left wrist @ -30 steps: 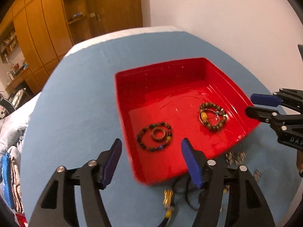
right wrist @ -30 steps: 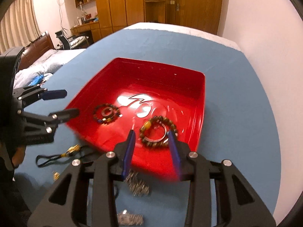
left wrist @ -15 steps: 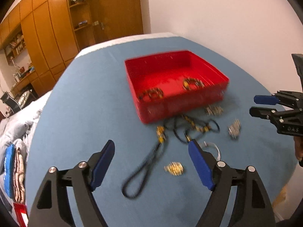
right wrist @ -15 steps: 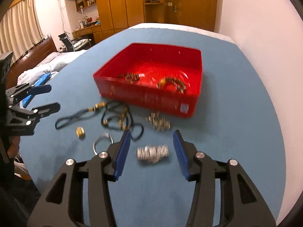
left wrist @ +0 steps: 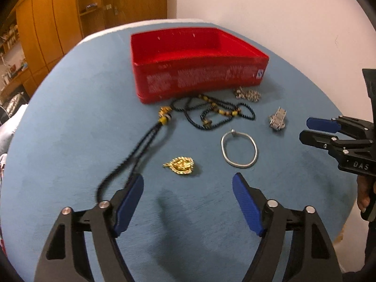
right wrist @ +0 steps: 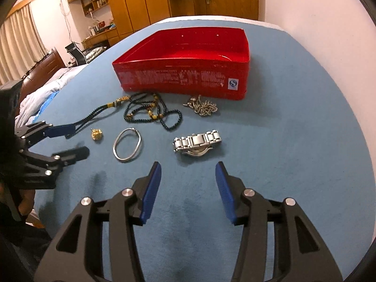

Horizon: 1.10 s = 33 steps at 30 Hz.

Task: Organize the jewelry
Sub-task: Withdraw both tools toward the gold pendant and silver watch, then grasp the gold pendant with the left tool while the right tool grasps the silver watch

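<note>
The red tray stood at the far side of the blue table, seen side-on in both wrist views, so its floor was mostly hidden behind the near wall and any contents could not be made out; white print on that wall was too blurred to read. The left gripper hovered above the near part of the table with its blue-padded fingers spread wide and nothing between them; its base ran out of frame. The right gripper was likewise parted and empty, just short of the watch. All loose jewelry lay on the table in front of the tray. The black beaded necklace with yellow beads was tangled in loops just beside the tray's near wall, its doubled cord trailing toward the left gripper, where the end disappeared behind the left finger; the cord was motion-blurred. A silver bangle lay flat nearer the grippers, an open oval with a small clasp. The silver link watch rested on its side, face partly hidden underneath. A heap of silver chain sat close to the tray's right corner, its links indistinct. A small gold pendant lay left of the bangle, apart from it.
</note>
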{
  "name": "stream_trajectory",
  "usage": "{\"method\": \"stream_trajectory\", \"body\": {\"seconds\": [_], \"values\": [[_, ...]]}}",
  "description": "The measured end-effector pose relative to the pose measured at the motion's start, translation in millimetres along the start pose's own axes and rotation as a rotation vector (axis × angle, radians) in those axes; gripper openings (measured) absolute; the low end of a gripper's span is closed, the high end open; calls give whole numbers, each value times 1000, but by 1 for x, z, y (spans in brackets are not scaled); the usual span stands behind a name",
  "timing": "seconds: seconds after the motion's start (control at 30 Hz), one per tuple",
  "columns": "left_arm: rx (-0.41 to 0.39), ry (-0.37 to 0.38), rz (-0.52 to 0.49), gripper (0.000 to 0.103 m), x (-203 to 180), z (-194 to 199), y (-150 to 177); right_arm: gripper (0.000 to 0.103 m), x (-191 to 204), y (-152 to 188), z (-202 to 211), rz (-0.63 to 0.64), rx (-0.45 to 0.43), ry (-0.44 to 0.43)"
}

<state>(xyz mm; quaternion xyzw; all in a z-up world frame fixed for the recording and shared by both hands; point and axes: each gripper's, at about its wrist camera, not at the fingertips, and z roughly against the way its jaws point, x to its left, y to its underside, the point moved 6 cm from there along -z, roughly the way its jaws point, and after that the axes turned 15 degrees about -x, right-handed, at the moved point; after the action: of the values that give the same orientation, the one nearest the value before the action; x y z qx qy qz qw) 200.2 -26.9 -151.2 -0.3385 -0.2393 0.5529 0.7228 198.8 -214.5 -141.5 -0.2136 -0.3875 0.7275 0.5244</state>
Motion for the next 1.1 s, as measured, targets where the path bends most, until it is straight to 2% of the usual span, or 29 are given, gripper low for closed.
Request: {"method": "stream_trajectory", "body": {"seconds": [0.07,0.3,0.43,0.5,0.57,0.67,0.77,0.83,1.1], "values": [[19,1,-2,66,0,-8,5,48,-1,3,-3,3,4,7],[9,-26,-37,66,2,-19,5,48,-3,9,-21,-17,25,0],[-1,-36,-37,66,5,-23,2,54,0,7,-31,-8,23,9],[-5,-42,-40,61,6,-24,0,56,2,4,-35,1,19,17],[-9,-37,-30,46,7,-24,-1,56,3,2,-41,7,19,20],[-9,-27,-19,31,10,-24,-2,55,2,0,-48,19,18,26],[-12,-14,-9,30,14,-23,-2,46,0,-2,-50,28,19,27],[-14,-13,-14,30,13,-23,-1,35,-6,-3,-50,21,19,20],[-12,-5,-1,30,10,-19,-3,33,-8,-2,-44,20,18,-7]]}}
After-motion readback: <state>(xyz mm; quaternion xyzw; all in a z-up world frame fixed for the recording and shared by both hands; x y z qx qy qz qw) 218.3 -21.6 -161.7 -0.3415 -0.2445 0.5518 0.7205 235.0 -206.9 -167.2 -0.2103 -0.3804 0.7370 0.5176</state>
